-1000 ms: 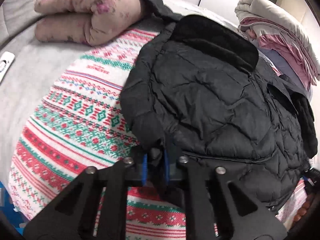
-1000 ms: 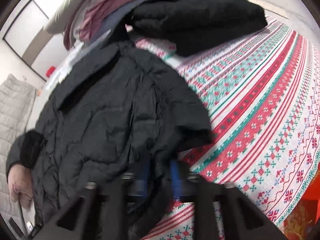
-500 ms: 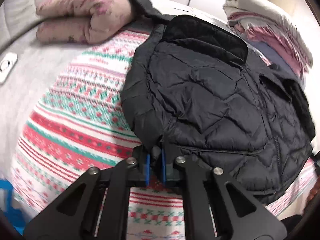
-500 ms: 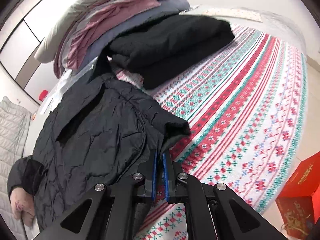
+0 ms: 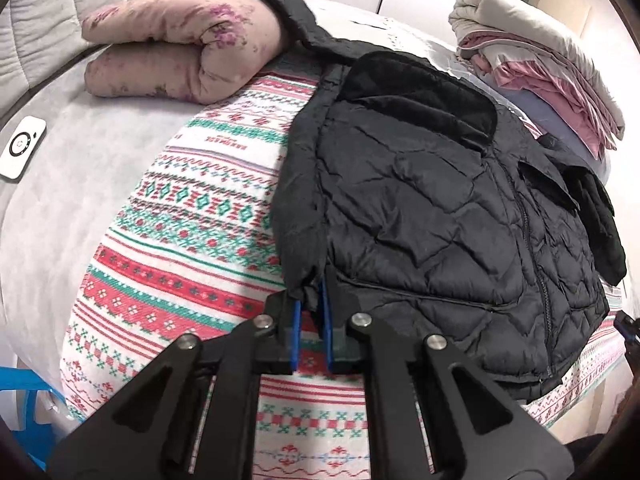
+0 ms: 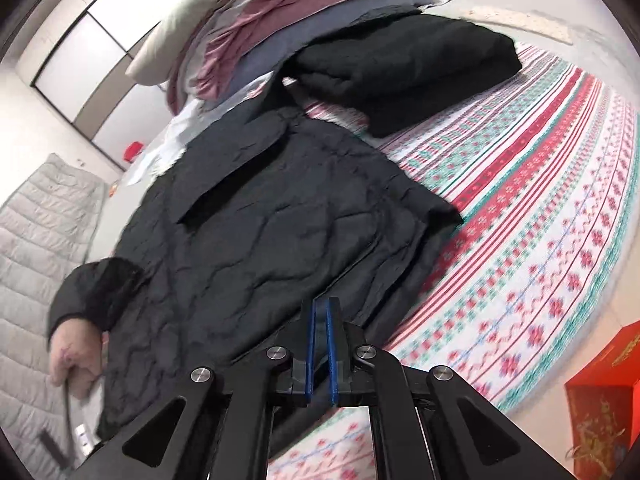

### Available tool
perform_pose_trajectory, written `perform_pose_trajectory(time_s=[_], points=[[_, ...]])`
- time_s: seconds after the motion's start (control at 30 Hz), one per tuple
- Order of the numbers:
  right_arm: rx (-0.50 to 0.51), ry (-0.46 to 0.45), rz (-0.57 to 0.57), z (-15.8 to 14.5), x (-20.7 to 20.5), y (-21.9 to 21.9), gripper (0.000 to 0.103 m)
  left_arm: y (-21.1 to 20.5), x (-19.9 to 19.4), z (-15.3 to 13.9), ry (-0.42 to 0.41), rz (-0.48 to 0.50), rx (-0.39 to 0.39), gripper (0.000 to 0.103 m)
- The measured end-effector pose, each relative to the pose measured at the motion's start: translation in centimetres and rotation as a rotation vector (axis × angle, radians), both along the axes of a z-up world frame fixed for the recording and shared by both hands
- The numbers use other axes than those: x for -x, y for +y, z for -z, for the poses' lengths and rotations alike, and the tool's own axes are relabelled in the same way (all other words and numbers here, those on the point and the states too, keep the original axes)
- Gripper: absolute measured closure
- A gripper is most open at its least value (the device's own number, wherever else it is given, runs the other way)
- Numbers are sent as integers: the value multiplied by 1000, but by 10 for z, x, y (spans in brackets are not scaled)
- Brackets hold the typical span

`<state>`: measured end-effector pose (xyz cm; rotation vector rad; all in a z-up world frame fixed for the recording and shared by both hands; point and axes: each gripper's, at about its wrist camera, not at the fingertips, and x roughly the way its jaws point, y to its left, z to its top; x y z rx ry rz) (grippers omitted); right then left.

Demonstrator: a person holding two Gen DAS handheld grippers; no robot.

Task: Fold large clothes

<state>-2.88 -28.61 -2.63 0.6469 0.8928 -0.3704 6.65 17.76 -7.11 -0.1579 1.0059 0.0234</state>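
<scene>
A black quilted jacket [image 5: 420, 208] lies spread on a red, green and white patterned bedspread [image 5: 180, 240], collar toward the far side. My left gripper [image 5: 310, 300] is shut on the jacket's near left hem corner, with fabric bunched between the blue pads. In the right wrist view the jacket [image 6: 260, 232] fills the middle, one sleeve trailing off to the left. My right gripper [image 6: 321, 308] pinches the near hem. Its jaws are opening slightly, and dark fabric still sits between the pads.
A folded pink quilt [image 5: 180, 52] and a white remote [image 5: 20, 148] lie at the left. A stack of folded clothes [image 6: 260, 20] and a folded black garment [image 6: 408, 68] sit behind the jacket. A red box [image 6: 600, 412] stands beside the bed.
Both grippers have lifted and drawn back with the jacket's hem still held. The jacket looks smaller and flatter, and more of the bedspread shows in both views.
</scene>
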Motion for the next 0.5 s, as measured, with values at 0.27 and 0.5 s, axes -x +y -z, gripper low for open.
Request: perform_pose_trajectory(time_s=[0.27, 0.5], points=[[199, 27, -91, 14, -25, -5, 45, 1, 10, -34, -14, -35, 119, 79], [106, -11, -27, 26, -53, -35, 41, -54, -25, -108, -164, -24, 172, 28]])
